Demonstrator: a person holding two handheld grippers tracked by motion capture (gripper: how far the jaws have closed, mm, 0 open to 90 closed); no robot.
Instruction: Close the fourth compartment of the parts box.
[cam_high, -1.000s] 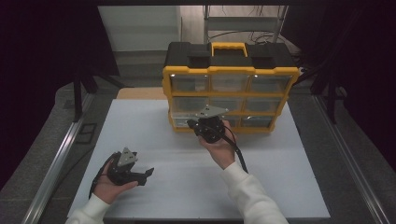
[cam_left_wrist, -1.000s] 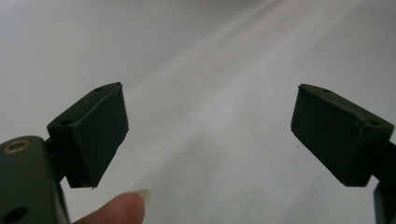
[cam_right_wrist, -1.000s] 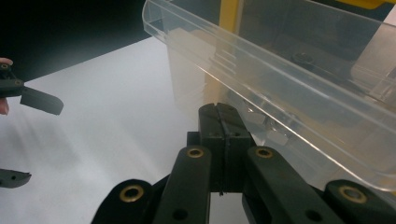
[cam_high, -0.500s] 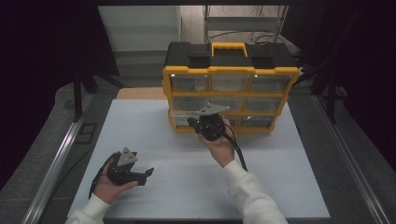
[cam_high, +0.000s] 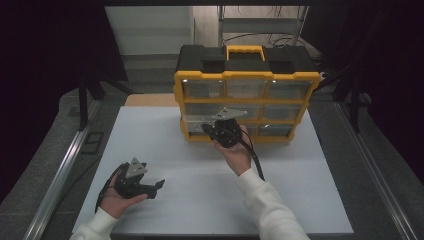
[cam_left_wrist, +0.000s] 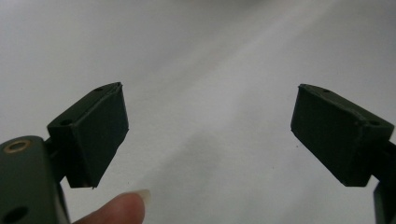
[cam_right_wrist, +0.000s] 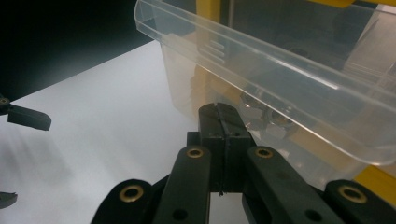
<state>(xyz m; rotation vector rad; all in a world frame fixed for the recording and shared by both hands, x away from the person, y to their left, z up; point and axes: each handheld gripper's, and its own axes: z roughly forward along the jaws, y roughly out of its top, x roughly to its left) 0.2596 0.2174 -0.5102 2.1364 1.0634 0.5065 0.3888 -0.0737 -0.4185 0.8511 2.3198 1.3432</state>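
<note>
A yellow and black organizer (cam_high: 247, 75) with clear drawers stands at the back of the white table (cam_high: 165, 150). My right gripper (cam_high: 206, 128) is at its bottom-left drawer (cam_high: 196, 128), jaws shut with nothing seen between them. In the right gripper view the joined tips (cam_right_wrist: 219, 109) sit against the front wall of the clear drawer (cam_right_wrist: 289, 74), under its lip; metal nuts (cam_right_wrist: 271, 119) lie inside. My left gripper (cam_high: 157, 189) rests in a hand at the table's front left, jaws wide open over bare tabletop (cam_left_wrist: 210, 126).
Metal rails (cam_high: 60, 175) run along both sides of the table. A shelf frame and cables (cam_high: 260, 20) stand behind the organizer. In the right gripper view the left gripper's jaw (cam_right_wrist: 28, 117) shows far off at the left edge.
</note>
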